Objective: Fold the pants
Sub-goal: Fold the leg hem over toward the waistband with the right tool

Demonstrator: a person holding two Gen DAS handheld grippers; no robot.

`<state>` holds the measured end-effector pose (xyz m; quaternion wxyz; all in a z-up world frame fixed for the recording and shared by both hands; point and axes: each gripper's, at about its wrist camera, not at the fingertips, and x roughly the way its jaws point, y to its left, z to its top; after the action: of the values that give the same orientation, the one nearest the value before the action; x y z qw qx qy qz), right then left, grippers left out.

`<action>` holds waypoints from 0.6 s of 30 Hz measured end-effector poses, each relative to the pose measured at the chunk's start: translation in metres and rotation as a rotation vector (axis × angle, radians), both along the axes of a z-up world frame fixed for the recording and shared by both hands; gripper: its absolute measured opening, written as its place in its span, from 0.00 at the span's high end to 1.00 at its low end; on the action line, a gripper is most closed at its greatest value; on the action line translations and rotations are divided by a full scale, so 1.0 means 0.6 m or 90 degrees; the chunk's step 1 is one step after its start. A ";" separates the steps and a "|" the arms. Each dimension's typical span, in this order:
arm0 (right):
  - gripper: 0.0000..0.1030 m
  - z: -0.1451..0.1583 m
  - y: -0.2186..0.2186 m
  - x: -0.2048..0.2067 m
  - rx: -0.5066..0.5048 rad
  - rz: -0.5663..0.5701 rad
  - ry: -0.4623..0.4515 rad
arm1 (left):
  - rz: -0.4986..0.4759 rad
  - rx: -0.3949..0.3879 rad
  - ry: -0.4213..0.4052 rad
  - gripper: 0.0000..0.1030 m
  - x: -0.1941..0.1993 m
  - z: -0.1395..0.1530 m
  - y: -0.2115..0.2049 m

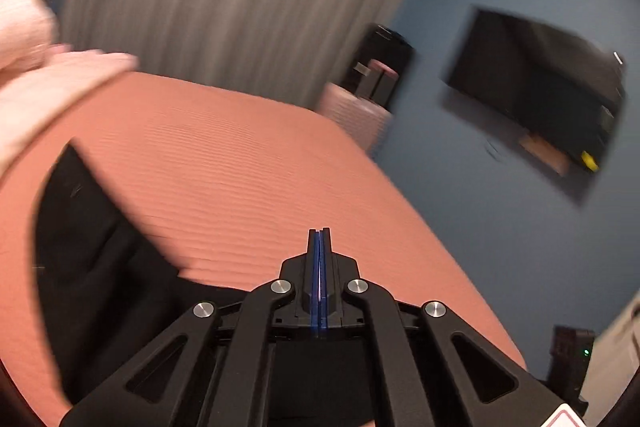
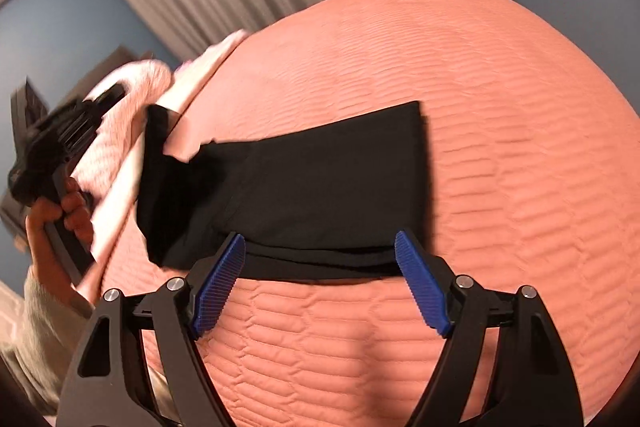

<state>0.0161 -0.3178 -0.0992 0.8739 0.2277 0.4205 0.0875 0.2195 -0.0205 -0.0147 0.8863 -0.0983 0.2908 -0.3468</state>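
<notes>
Black pants (image 2: 320, 183) lie across the middle of the salmon quilted bedspread (image 2: 500, 99), already doubled into a short stack with layered edges along the near side; one end at the left is rumpled against a pale pink blanket (image 2: 132, 87). We judge the main folds done, with tidying or one last fold left. For that we would need to bring a tool back down to the loose left end and flatten or turn it over squarely.

Our right gripper (image 2: 320, 275) hangs just above the near edge of the pants, tilted downward, its blue pads spread wide and holding nothing. Our left gripper (image 1: 320, 247) is raised off the bed and aimed across it toward a blue wall (image 1: 460, 219), its jaws pressed fully together on nothing. In the right wrist view, our left hand (image 2: 56, 219) grips its handle at the bed's edge.
</notes>
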 end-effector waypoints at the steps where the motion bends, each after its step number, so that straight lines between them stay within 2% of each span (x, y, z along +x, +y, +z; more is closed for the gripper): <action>1: 0.26 0.000 -0.014 -0.006 -0.004 -0.011 0.001 | -0.022 0.013 0.003 1.00 -0.016 -0.006 -0.050; 3: 0.20 -0.004 -0.038 -0.011 0.007 -0.024 0.011 | -0.052 0.014 0.031 0.93 -0.053 -0.027 -0.122; 5: 0.19 -0.004 -0.047 -0.004 0.030 -0.009 0.010 | -0.054 0.001 0.076 0.89 -0.076 -0.052 -0.134; 6: 0.18 -0.004 -0.046 0.007 0.024 0.009 0.009 | -0.043 -0.001 0.094 0.77 -0.082 -0.062 -0.124; 8: 0.17 -0.005 -0.026 0.041 0.021 0.041 0.009 | -0.011 -0.013 0.120 0.59 -0.093 -0.080 -0.079; 9: 0.17 -0.007 -0.004 0.073 0.053 0.073 0.013 | 0.030 -0.008 0.130 0.56 -0.092 -0.088 -0.040; 11: 0.17 -0.014 0.048 0.132 0.107 0.112 0.031 | 0.100 -0.003 0.151 0.56 -0.093 -0.097 0.039; 14: 0.18 -0.034 0.171 0.237 0.194 0.200 0.060 | 0.204 0.001 0.186 0.55 -0.099 -0.111 0.164; 16: 0.19 -0.060 0.263 0.311 0.185 0.221 0.086 | 0.261 0.005 0.203 0.52 -0.106 -0.120 0.244; 18: 0.19 -0.094 0.344 0.374 0.151 0.222 0.118 | 0.305 0.024 0.201 0.50 -0.116 -0.119 0.310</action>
<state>0.2405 -0.1114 -0.1555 0.7704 0.2597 0.5188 0.2643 0.1501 0.1655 -0.0863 0.8883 -0.2001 0.4004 -0.1026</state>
